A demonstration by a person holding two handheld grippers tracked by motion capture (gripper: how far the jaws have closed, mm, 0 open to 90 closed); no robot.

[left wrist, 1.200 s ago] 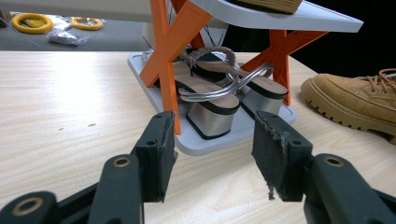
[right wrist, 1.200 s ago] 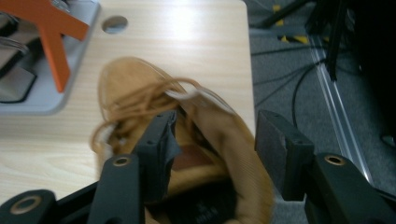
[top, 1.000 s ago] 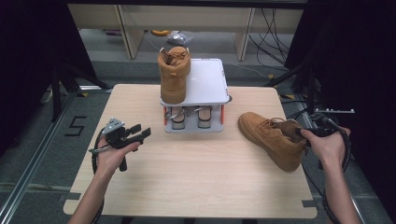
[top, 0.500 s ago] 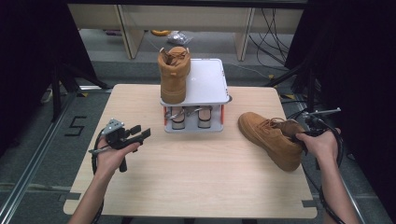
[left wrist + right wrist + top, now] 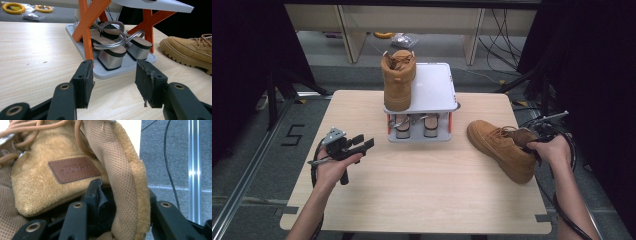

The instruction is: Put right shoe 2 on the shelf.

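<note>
right gripper (image 5: 536, 141) straddles the padded collar of the tan boot (image 5: 501, 148) at the table's right edge, one jaw inside; its jaws have just been closing for a lift. left gripper (image 5: 113, 86) hangs open, idle, facing the shoe rack (image 5: 432, 95).

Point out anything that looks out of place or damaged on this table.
One tan boot stands on the white rack; its mate lies on the table beside it, collar between the right hand-held gripper's jaws. The left hand-held gripper's right-side pad looks frayed.
</note>
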